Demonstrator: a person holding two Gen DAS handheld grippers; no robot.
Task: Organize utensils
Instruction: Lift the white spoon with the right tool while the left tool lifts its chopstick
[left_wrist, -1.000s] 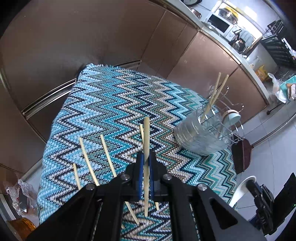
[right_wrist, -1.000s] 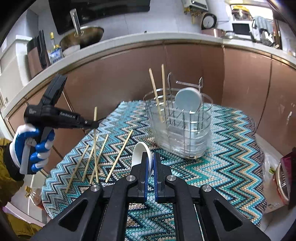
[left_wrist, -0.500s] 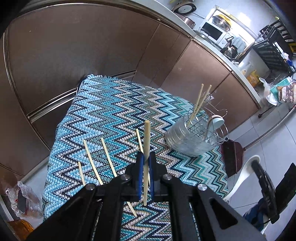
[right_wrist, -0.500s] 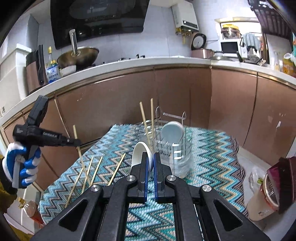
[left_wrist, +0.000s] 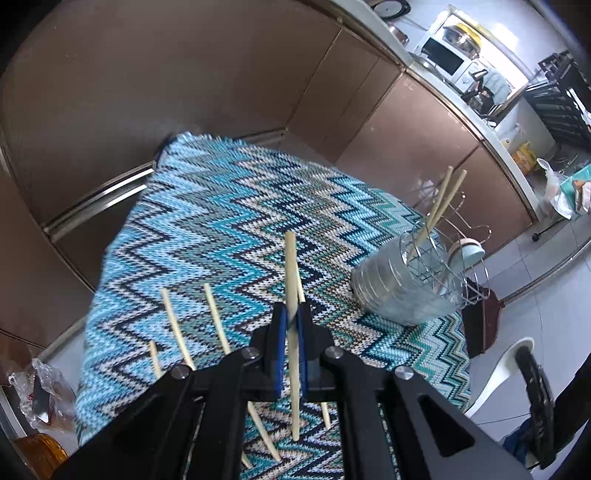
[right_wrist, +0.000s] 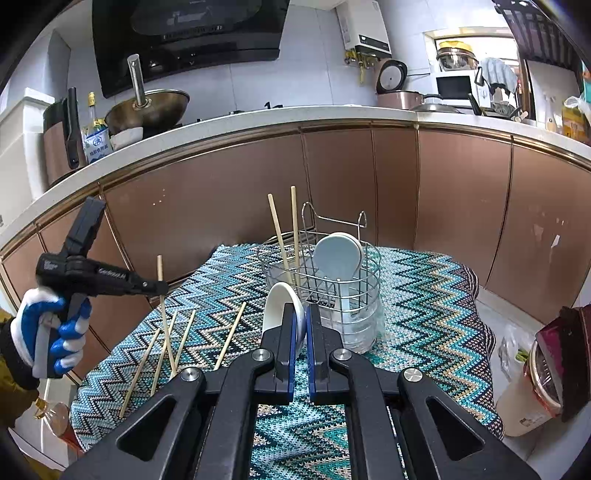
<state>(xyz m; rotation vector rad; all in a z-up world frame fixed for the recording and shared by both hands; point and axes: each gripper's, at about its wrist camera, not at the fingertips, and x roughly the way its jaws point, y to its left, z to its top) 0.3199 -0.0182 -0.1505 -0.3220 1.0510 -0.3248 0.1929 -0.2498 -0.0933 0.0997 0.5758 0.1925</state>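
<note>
- Both pairs of jaws are closed on something. The left gripper (left_wrist: 291, 325) pinches one chopstick (left_wrist: 291, 273) near its middle, so that the stick stands almost upright, with one end above the pads and the other end hanging below them.
- The right gripper (right_wrist: 301, 325) presses its jaws on the white spoon (right_wrist: 279, 310); the bowl of the spoon rises to the left of the fingers, and the handle is hidden between them.
- Four loose chopsticks (right_wrist: 229, 334) lie on the zigzag cloth (right_wrist: 424, 295), near the left gripper and roughly parallel to each other.
- The wire utensil holder (right_wrist: 362, 280) stands upright farther back on the cloth. It already has two chopsticks (right_wrist: 293, 225) leaning in one side and a pale blue spoon (right_wrist: 338, 254) in the other side.
- I judge the step in hand to be the carrying: each gripper is lifted clear of the cloth with its piece, and neither piece is over the holder yet.
- The next move, I think, asks the left gripper to bring its stick above the chopstick side and lower the bottom end through the wire rim before releasing. The white spoon should go beside the blue one.
</note>
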